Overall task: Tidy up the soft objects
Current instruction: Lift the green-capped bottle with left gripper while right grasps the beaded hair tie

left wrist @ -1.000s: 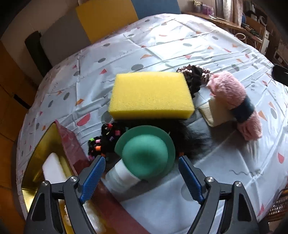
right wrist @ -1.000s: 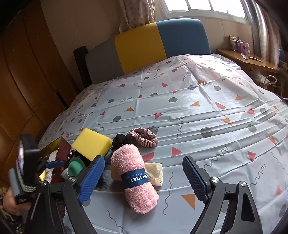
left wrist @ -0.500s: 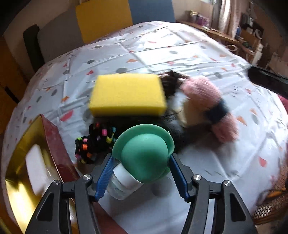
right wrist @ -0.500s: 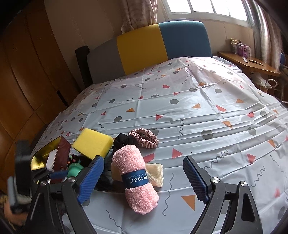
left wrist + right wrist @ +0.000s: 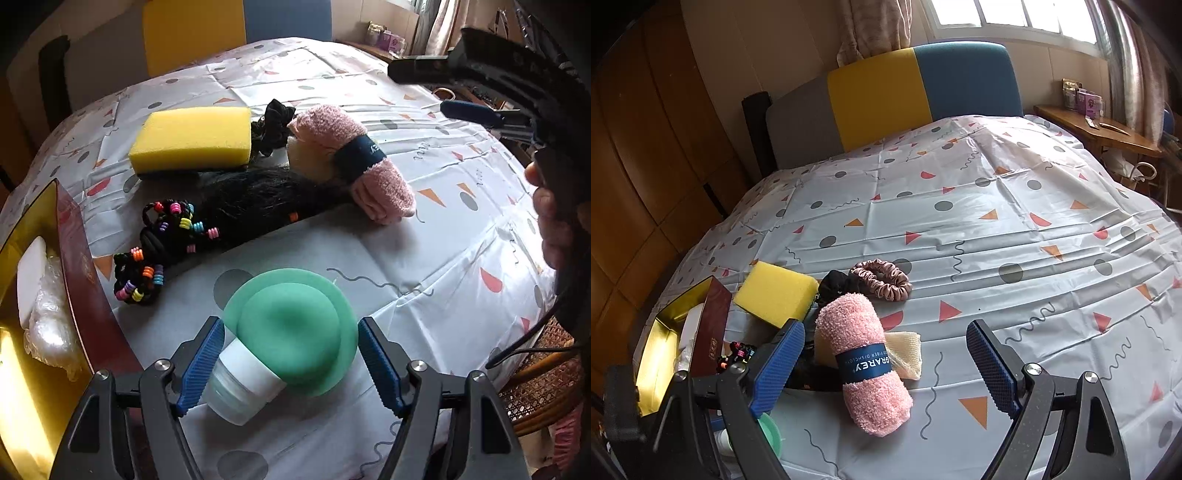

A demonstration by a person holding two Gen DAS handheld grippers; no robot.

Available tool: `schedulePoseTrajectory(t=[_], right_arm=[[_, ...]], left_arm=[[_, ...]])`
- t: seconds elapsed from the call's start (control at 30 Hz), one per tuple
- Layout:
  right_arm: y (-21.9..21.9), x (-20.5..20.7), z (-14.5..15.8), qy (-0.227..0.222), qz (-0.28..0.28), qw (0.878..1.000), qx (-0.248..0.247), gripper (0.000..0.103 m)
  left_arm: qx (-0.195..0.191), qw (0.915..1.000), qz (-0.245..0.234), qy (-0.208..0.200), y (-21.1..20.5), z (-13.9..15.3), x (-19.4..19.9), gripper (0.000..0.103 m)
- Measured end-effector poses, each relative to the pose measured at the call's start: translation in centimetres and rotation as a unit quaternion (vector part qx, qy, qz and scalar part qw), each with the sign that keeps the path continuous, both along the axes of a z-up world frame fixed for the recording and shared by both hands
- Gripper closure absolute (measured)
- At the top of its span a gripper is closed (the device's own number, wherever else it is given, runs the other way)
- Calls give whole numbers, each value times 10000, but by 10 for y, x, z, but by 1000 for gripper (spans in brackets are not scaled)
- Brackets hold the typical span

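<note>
Working through the pile of soft things, I judged I was at the pick of the green puff, a foam dome on a white cap lying on its side on the bed cover, just beside the open gold-lined box. My left gripper straddled it, fingers opening at that moment; the blue pads stood close at either side of the puff, and I could not tell whether they brushed it, though they did not look to be pressing. The next move, as I read it, called for closing gently on the white cap or the foam rim, lifting, and carrying it left over the box wall. My right gripper hung wide, fingers gripping nothing, with the pink towel roll on the cover between and beyond them. The yellow sponge, beaded hair ties and scrunchie lay farther off, not yet sorted.
</note>
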State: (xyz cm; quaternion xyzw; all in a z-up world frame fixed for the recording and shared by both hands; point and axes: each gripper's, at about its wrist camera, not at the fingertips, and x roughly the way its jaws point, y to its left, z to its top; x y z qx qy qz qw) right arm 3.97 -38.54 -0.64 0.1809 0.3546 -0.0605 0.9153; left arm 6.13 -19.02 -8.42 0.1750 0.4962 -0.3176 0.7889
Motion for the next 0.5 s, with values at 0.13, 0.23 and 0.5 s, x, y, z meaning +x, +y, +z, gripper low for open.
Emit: schedulePoseTrajectory(t=[0.13,0.23,0.5], right_arm=[[-1,-1,1,-12,-6,10000,22,13],[-2,0,0,-4,-14,10000,58,13],[7,1,1,-74,263,9996,57,13]], left_arm=[[311,9992,-62,-254,-10,-8,-6,27],[378,9982,-58,-461,-8,-12,-12,27],[-68,9982,106,-583,9,0,-24,44]])
